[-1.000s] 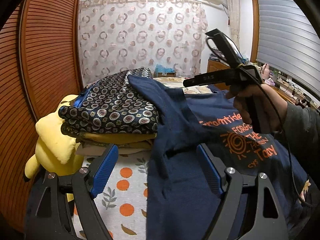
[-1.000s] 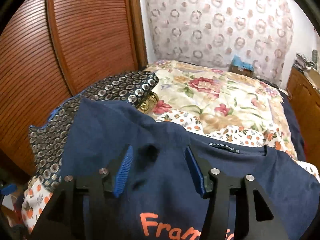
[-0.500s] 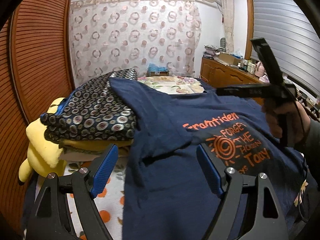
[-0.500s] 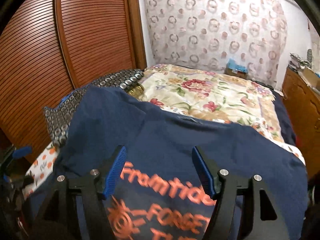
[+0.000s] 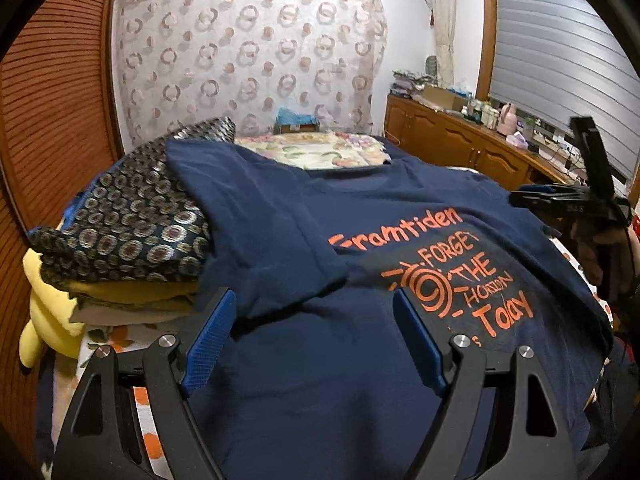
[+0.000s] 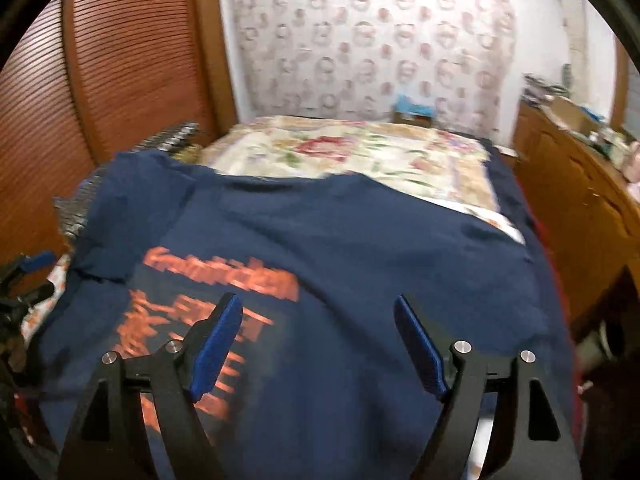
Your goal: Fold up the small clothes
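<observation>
Shirt (image 5: 320, 360) spread flat; left tool (image 5: 316, 336), right tool (image 6: 318, 340) agape above.

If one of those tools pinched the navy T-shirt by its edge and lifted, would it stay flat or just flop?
The navy T-shirt would probably flop: its sleeve already drapes over the patterned pile. It looks thin, so likely light. One-corner lifting would probably bunch the orange print.
</observation>
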A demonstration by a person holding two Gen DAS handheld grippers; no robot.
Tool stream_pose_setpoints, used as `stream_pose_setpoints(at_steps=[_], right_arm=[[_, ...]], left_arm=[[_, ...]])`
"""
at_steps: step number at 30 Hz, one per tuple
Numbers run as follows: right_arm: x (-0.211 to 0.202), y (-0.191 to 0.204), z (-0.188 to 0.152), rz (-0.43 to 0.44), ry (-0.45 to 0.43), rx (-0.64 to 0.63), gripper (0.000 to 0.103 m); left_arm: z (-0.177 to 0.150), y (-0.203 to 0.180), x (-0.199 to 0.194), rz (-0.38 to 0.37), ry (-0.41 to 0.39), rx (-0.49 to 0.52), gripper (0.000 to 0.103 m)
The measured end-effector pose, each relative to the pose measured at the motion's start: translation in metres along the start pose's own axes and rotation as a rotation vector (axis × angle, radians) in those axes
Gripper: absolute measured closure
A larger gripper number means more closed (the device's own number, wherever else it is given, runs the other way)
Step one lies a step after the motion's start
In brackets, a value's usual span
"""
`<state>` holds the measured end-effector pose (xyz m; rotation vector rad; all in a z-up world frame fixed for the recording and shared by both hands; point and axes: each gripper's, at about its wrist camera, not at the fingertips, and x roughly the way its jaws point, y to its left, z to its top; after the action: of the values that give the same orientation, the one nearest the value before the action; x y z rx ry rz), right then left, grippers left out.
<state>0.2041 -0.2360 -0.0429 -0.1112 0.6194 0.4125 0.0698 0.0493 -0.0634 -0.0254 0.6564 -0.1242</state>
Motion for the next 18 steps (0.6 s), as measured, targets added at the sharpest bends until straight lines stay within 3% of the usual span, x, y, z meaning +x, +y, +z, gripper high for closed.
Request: stream_pose_setpoints(at_steps=[9,18], right_arm=[[-0.036,-0.064,-0.033,-0.162,0.017,0.149,0.023],[-0.029,-0.084,-0.027,-0.218,0.076,0.284,0.026]], left_arm=[[0.0,-0.018,0.029,-0.051,0.109,0.023,0.022],[0.002,-0.037,0.046,-0.066,0.178,0.078,0.022]])
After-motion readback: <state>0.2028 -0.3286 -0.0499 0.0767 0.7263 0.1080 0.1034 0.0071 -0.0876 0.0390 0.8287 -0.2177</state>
